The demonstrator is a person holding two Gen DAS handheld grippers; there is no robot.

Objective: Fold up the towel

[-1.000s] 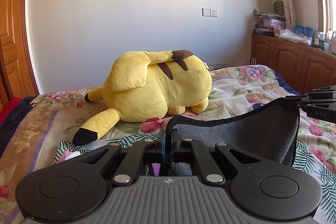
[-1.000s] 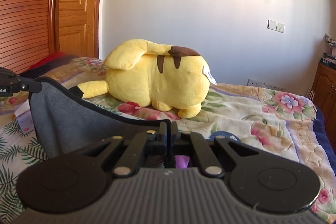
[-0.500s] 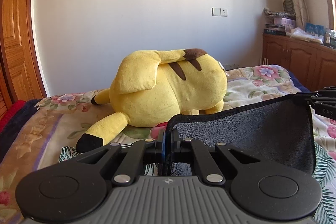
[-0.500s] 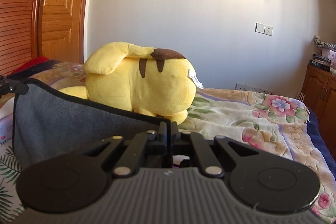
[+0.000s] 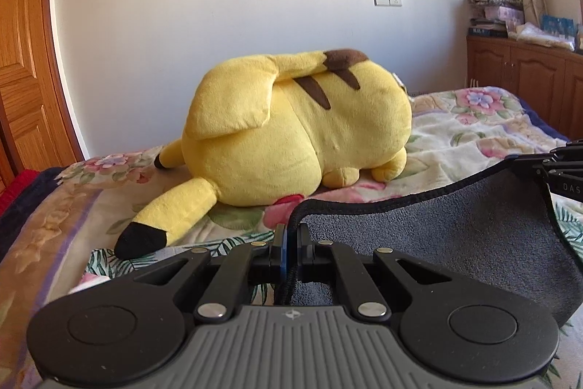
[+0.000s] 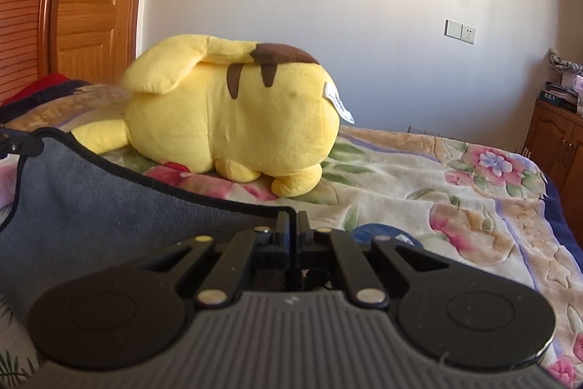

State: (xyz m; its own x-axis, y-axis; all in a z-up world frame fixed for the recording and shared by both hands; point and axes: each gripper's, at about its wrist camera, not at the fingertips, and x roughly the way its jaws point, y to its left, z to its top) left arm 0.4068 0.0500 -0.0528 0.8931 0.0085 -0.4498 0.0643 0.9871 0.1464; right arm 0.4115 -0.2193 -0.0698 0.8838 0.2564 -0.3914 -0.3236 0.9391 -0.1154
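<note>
A dark grey towel (image 5: 437, 243) with a black hem hangs stretched between my two grippers above the bed. My left gripper (image 5: 290, 236) is shut on its left top corner. My right gripper (image 6: 292, 225) is shut on its right top corner; the towel (image 6: 91, 199) runs off to the left there. In the left wrist view the right gripper's fingers (image 5: 557, 166) show at the right edge, holding the far corner. In the right wrist view the left gripper's fingers (image 6: 18, 144) show at the left edge. The towel's lower part is hidden behind the gripper bodies.
A big yellow plush toy (image 5: 291, 137) lies on the floral bedspread (image 6: 455, 192) just beyond the towel. A wooden door (image 6: 94, 6) stands at the left, a wooden cabinet (image 5: 528, 75) with clutter at the right. A blue round object (image 6: 386, 236) lies on the bed.
Both grippers have moved forward toward the plush toy with the towel held between them; the toy looks larger and closer. The grip on both corners is unchanged.
</note>
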